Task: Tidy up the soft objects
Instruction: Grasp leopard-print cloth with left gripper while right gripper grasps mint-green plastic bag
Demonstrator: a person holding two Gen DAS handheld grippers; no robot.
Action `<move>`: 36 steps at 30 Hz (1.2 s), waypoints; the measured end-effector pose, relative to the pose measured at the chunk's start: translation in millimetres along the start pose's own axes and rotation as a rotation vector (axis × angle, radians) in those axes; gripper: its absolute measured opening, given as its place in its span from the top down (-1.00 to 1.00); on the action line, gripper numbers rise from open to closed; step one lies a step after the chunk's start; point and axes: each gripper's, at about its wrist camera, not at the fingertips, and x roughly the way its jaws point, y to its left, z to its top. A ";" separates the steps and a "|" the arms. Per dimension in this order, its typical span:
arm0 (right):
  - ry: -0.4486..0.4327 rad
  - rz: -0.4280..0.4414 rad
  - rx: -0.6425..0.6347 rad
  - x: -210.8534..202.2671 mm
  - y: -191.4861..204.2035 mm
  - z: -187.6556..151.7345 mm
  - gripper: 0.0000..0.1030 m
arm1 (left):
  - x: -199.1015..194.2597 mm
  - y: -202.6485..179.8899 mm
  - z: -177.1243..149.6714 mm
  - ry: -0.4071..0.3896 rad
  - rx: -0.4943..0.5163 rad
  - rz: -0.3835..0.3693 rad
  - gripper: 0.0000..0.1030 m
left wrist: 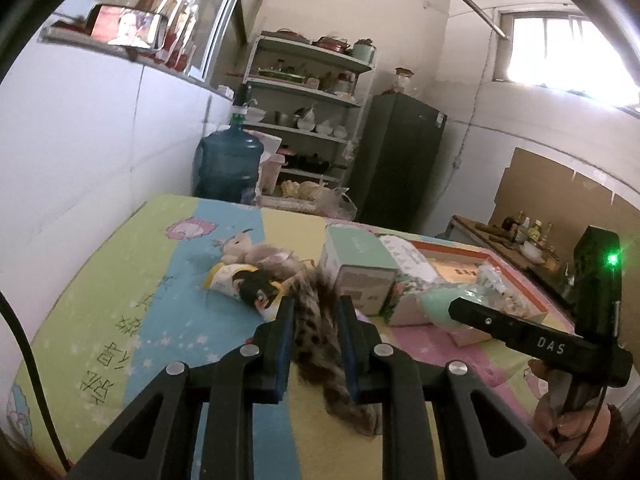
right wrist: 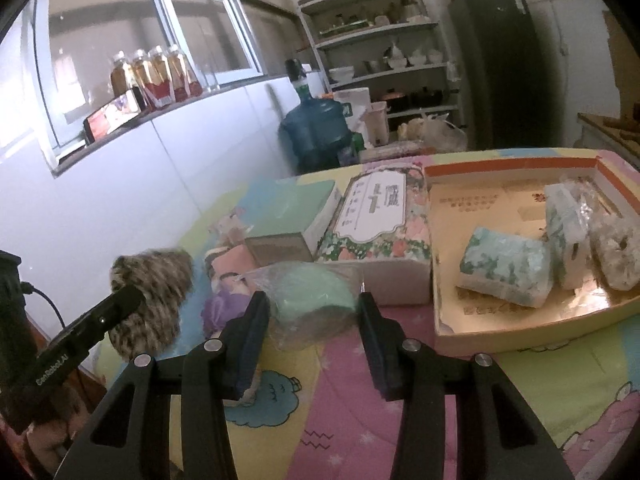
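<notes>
My left gripper [left wrist: 316, 309] is shut on a furry brown spotted soft piece [left wrist: 320, 344], which hangs between its blue pads above the bed. In the right wrist view the same furry piece [right wrist: 152, 292] shows at the left. My right gripper [right wrist: 312, 301] is shut on a mint-green soft item wrapped in clear plastic [right wrist: 316, 286], held just above the sheet in front of the boxes. An orange-rimmed cardboard tray [right wrist: 440, 322] at the right holds two wrapped tissue packs [right wrist: 504, 272] and a clear bag [right wrist: 616, 256].
A floral box [right wrist: 376, 216] and a mint box [right wrist: 292, 216] stand behind the green item. Plush toys [left wrist: 244, 250] and a doll [right wrist: 224, 292] lie on the patterned bedsheet [left wrist: 120, 280]. A water jug [left wrist: 228, 164], shelves and a dark fridge [left wrist: 400, 160] stand beyond the bed.
</notes>
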 end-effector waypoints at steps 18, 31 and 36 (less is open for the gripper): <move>-0.013 0.010 0.015 -15.7 -14.4 -4.3 0.10 | 7.2 15.4 -24.1 0.070 -0.075 0.007 -0.18; -0.006 0.020 0.023 -13.2 -14.6 -5.6 0.10 | 33.9 29.0 -49.1 0.172 -0.066 0.134 -0.25; -0.001 0.025 0.031 -11.9 -17.3 -6.2 0.10 | 41.6 25.1 -54.7 0.188 -0.056 0.128 -0.25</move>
